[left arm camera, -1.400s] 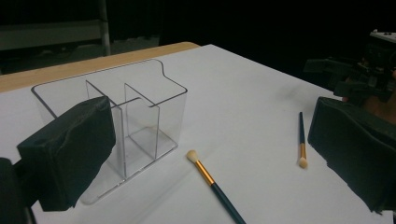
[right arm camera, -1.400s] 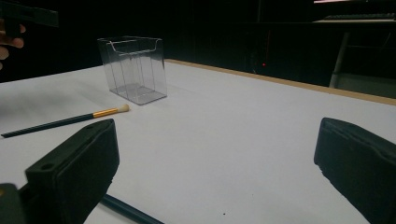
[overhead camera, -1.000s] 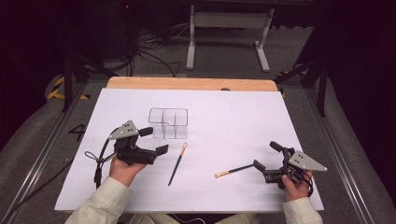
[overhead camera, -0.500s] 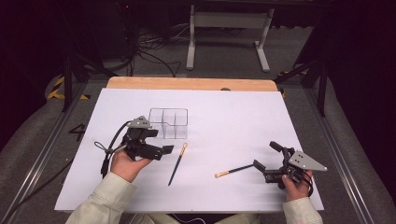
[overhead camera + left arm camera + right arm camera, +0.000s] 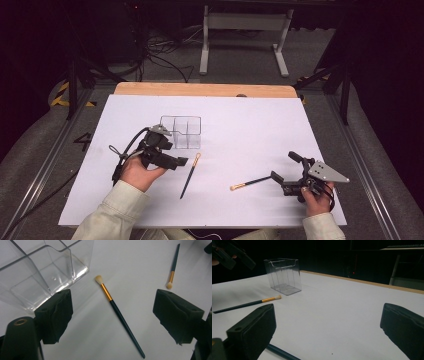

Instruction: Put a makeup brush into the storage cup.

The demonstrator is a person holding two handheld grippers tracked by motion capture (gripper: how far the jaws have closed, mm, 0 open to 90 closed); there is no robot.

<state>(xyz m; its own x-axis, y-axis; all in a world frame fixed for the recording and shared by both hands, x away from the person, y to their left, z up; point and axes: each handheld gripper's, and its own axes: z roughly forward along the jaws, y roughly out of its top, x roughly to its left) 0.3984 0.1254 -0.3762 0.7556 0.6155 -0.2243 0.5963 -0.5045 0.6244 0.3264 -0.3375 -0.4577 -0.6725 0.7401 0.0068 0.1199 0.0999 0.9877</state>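
Note:
Two dark-handled makeup brushes with gold ferrules lie on the white table. One brush rests just right of my left gripper, under the gap between its jaws. Those jaws have just been closing a little but stand apart with nothing pressed between them. The other brush points at my right gripper, which is open and holds nothing; its handle end lies below the left jaw. A clear divided organizer stands upright behind the left gripper.
White paper covers the table, with a wooden edge at the far side. A metal stand and cables are on the dark floor beyond. The left gripper appears at the top left of the right gripper view.
My left gripper has moved right and slightly away toward the organizer, and tipped down over the nearer brush. The right gripper and both brushes have stayed put.

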